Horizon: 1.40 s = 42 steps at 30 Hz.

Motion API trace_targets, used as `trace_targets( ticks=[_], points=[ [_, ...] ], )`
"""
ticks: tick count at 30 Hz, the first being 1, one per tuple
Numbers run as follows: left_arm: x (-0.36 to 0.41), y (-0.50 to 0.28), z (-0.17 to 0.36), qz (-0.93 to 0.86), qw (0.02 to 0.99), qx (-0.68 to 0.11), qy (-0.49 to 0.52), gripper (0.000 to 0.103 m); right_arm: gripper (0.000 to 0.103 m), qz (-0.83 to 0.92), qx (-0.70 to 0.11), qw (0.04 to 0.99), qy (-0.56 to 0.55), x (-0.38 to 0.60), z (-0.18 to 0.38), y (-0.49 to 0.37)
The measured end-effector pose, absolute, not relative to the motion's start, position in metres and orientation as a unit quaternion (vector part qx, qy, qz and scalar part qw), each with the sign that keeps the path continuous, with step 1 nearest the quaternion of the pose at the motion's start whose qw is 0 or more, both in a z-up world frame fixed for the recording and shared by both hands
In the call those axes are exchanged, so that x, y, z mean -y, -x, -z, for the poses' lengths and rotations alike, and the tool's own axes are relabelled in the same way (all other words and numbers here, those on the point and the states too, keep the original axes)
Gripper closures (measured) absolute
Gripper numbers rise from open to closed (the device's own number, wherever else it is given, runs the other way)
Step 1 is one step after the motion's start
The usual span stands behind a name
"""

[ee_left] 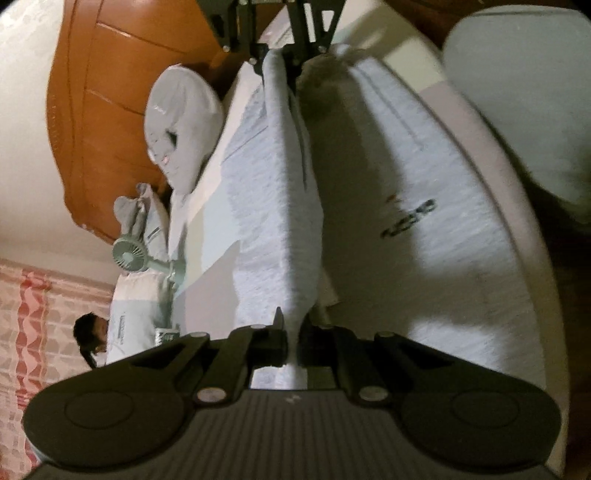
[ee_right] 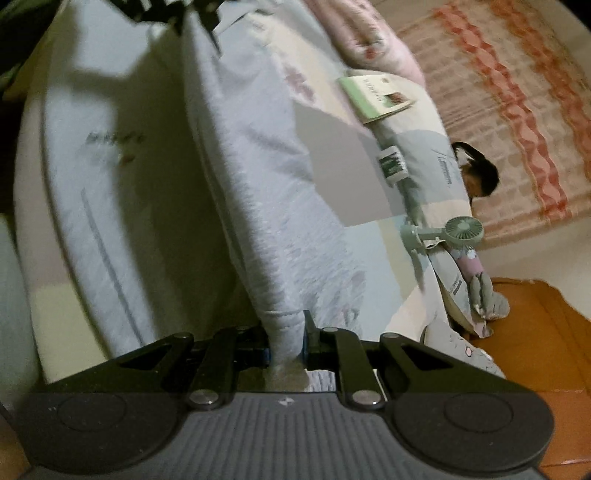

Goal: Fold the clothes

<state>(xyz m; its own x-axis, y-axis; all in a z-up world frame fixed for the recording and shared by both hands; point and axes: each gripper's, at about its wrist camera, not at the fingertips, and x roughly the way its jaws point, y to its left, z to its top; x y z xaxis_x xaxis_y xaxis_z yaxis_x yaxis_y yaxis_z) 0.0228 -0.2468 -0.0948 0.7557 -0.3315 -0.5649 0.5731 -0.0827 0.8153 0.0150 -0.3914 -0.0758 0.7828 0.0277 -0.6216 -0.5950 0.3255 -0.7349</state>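
A light grey garment [ee_left: 280,206] with dark lettering is stretched between my two grippers above a bed. My left gripper [ee_left: 291,332] is shut on one edge of it. The right gripper [ee_left: 275,55] shows at the top of the left wrist view, shut on the far edge. In the right wrist view my right gripper [ee_right: 286,343] is shut on the garment [ee_right: 258,206], and the left gripper [ee_right: 195,22] pinches the other end at the top. The rest of the garment [ee_left: 424,221] lies flat on the bed.
The bed sheet [ee_right: 325,136] has pale patches. Pillows [ee_left: 184,122] lie by an orange wooden headboard [ee_left: 110,92]. A small green fan [ee_right: 458,230], a booklet [ee_right: 373,92] and a person's head [ee_right: 480,177] are at the bed's far side. A pink patterned curtain [ee_right: 517,92] hangs behind.
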Motion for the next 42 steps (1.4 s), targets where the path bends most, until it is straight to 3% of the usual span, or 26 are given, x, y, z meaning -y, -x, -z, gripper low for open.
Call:
trace_targets(
  ticks=[17,21,27,30,35,37,41,42],
  points=[
    [0.252,-0.001,0.125,0.385,0.665,-0.119,-0.628,0.1,0.084,-0.196,-0.3,0.742,0.567,0.397,0.102,0.001],
    [0.25,0.001,0.126,0.384,0.672,-0.122,-0.622,0.1,0.08,-0.188,-0.308,0.74,0.568,0.394,0.098,0.006],
    [0.238,0.016,0.108,0.39,0.69,-0.122,-0.598,0.09,0.059,-0.162,-0.327,0.745,0.559,0.395,0.083,0.022],
    [0.231,0.022,0.099,0.393,0.7,-0.126,-0.583,0.09,0.059,-0.145,-0.338,0.744,0.558,0.397,0.078,0.033],
    [0.205,0.016,0.08,0.375,0.742,-0.188,-0.523,0.089,0.057,-0.102,-0.342,0.765,0.536,0.403,0.061,0.044],
    [0.188,0.004,0.07,0.359,0.768,-0.236,-0.474,0.087,0.051,-0.085,-0.337,0.786,0.511,0.406,0.048,0.043],
    [0.145,-0.03,0.054,0.311,0.825,-0.338,-0.329,0.071,0.042,-0.067,-0.324,0.839,0.432,0.404,0.018,0.031],
    [0.134,-0.038,0.052,0.3,0.836,-0.359,-0.288,0.068,0.036,-0.069,-0.322,0.851,0.409,0.402,0.012,0.026]
  ],
)
